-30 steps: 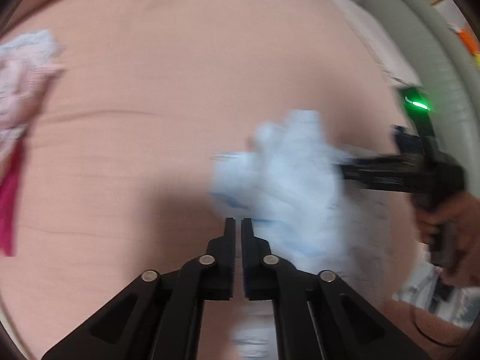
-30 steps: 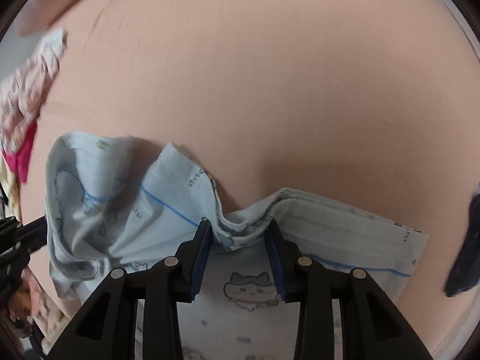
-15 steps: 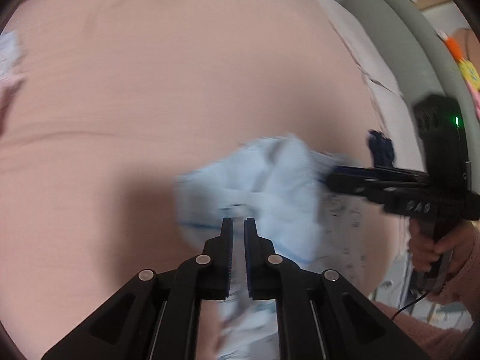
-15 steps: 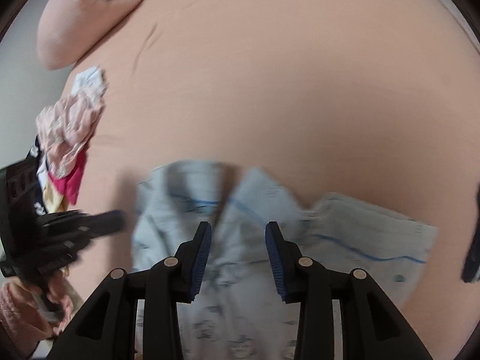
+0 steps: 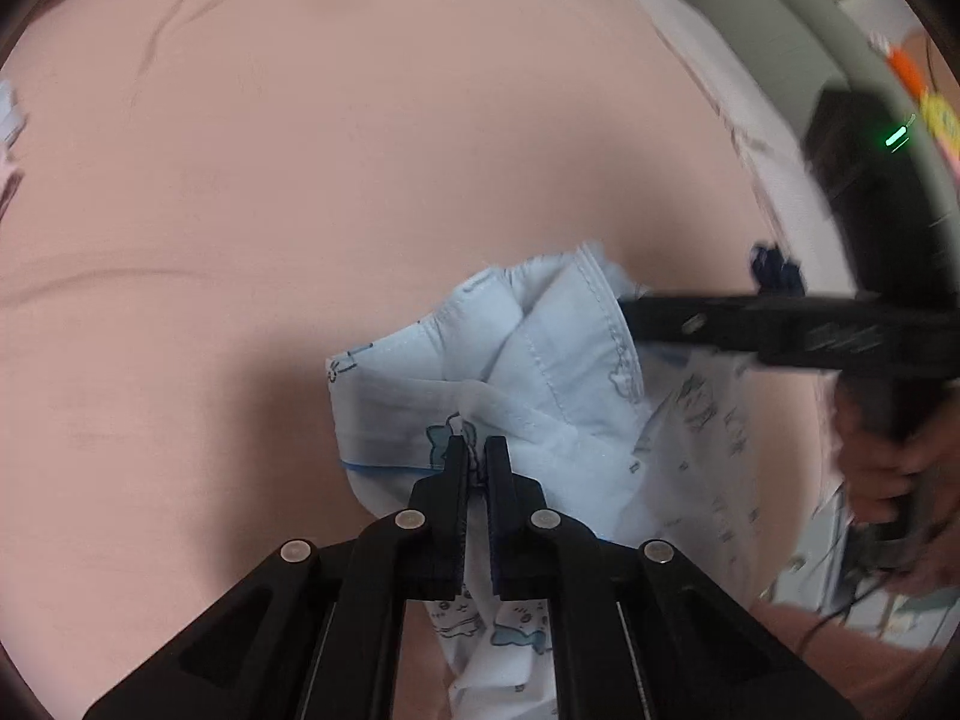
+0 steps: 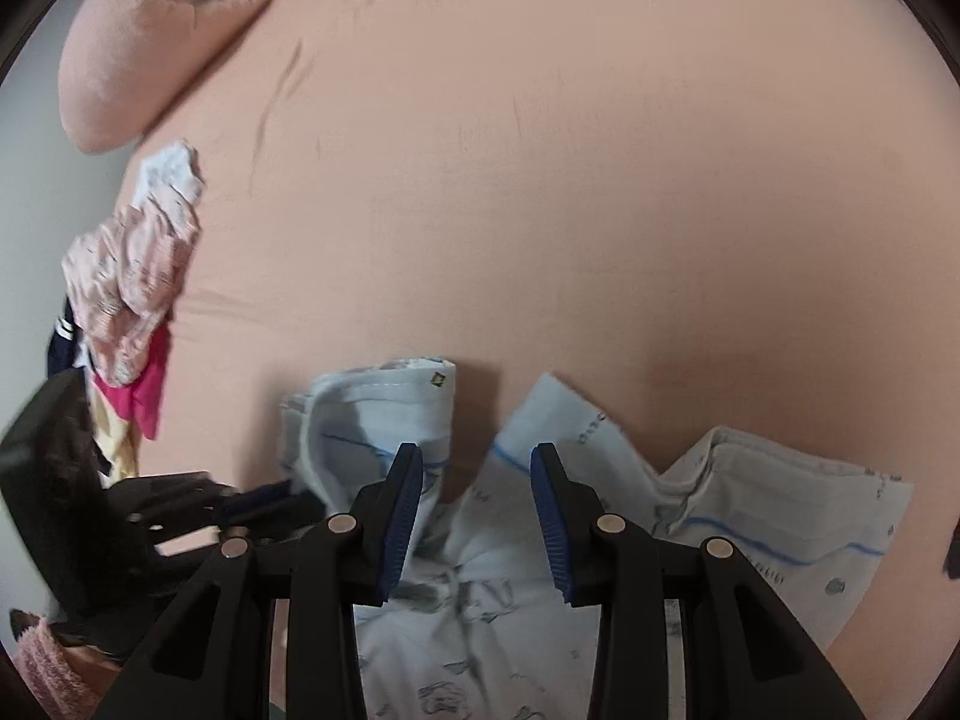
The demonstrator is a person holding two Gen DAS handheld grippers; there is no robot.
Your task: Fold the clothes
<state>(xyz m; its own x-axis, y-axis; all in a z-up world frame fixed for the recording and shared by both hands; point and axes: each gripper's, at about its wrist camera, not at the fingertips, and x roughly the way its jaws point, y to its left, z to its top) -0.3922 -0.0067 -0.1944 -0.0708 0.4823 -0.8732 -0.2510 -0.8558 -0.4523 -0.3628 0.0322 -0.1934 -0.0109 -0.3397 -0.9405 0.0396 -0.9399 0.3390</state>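
A light blue garment (image 5: 540,372) with a cartoon print and a thin blue stripe lies crumpled on a pink bed sheet (image 5: 360,150). My left gripper (image 5: 474,450) is shut on a bunched fold of it. In the right wrist view the same garment (image 6: 540,570) spreads below my right gripper (image 6: 474,462), whose blue-padded jaws stand open just above the cloth, holding nothing. The right gripper also shows in the left wrist view (image 5: 636,315), its fingers reaching in from the right to the garment's edge. The left gripper shows at lower left in the right wrist view (image 6: 288,495).
A pile of other clothes (image 6: 132,282), pink print, magenta and white, lies at the sheet's left edge. A pink pillow (image 6: 150,30) sits at the far left corner. A small dark garment (image 5: 774,267) lies near the bed's right edge. A grey-green headboard (image 5: 774,18) runs beyond.
My right gripper let go of the garment fold and opened wider. My left gripper pulled its bunched part of the cloth along, and both grippers moved over the garment.
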